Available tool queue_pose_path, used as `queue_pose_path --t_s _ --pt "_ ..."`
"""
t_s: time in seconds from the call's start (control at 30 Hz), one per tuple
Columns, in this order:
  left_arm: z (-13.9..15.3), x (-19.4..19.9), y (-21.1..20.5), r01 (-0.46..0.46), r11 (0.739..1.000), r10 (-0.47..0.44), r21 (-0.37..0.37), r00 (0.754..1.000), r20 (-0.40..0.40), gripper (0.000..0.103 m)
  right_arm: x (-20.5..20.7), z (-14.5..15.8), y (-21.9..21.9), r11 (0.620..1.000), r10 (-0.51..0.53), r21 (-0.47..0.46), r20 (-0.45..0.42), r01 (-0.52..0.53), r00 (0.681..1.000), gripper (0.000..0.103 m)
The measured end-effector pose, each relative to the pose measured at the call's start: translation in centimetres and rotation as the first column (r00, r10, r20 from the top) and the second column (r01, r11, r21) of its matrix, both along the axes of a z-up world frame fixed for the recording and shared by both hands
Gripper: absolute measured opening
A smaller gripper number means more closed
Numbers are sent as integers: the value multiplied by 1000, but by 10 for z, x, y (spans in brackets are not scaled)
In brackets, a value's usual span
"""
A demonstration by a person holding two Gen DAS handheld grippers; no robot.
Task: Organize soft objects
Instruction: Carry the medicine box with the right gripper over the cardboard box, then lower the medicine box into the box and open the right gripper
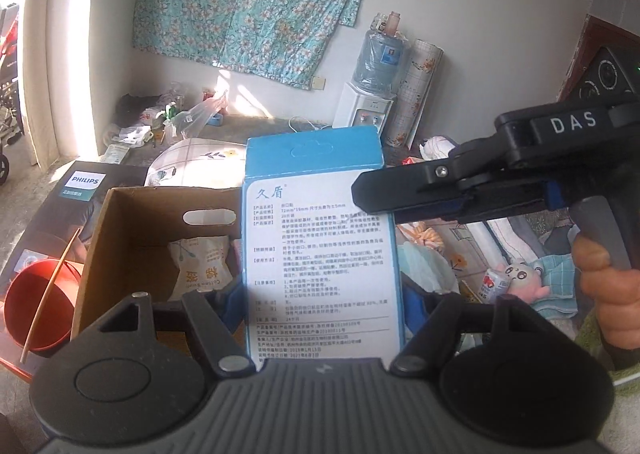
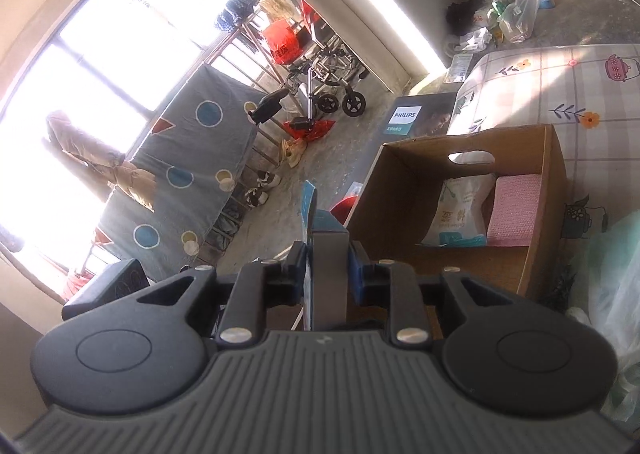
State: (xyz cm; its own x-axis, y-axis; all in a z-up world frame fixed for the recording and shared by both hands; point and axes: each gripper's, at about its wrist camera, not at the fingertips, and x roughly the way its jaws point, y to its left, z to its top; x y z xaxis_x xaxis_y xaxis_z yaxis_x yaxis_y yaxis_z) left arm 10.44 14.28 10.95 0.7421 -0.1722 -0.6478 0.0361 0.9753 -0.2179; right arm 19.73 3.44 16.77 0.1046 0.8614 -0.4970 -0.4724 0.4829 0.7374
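Note:
Both grippers hold one blue and white box (image 1: 320, 238) upright in front of the open cardboard box (image 1: 120, 238). My left gripper (image 1: 320, 302) is shut on its lower sides. My right gripper (image 2: 328, 266) is shut on its edge; it shows in the left wrist view (image 1: 384, 194) gripping the box's upper right side. In the right wrist view the box is edge-on (image 2: 326, 254). The cardboard box (image 2: 552, 190) holds a white cotton-swab bag (image 2: 460, 210) and a pink cloth (image 2: 512, 210).
A red bucket (image 1: 36, 302) with a stick stands left of the cardboard box, by a Philips carton (image 1: 84, 186). A pink plush toy (image 1: 520, 278), towels and bags lie on the bed at right. A water dispenser (image 1: 364, 110) stands by the far wall.

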Motion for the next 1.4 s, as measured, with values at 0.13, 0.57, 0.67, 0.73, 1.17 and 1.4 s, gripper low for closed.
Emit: queue_pose_path --t_s 0.13,0.57,0.67,0.73,1.17,1.4 --pt "-22 26 29 -72 997 73 12 994 -85 74 24 -26 9 998 -63 -32 -19 63 998 32" --pt "-111 135 85 -216 919 318 330 901 -295 74 1 -70 -88 979 -190 -59 58 194 980 35" --pt "-132 152 87 -220 892 357 396 878 -318 75 -7 -78 -107 974 -207 -74 83 213 975 40" --pt "-146 160 88 -219 863 387 455 866 -317 75 -11 -85 -113 973 -207 -85 87 215 974 41" --pt "-141 145 89 -239 860 385 451 884 -265 71 -35 -113 -143 966 -249 -66 23 249 968 41" --pt "-154 134 76 -158 878 323 451 891 -317 40 -56 -110 -175 945 -326 30 -11 326 945 41"
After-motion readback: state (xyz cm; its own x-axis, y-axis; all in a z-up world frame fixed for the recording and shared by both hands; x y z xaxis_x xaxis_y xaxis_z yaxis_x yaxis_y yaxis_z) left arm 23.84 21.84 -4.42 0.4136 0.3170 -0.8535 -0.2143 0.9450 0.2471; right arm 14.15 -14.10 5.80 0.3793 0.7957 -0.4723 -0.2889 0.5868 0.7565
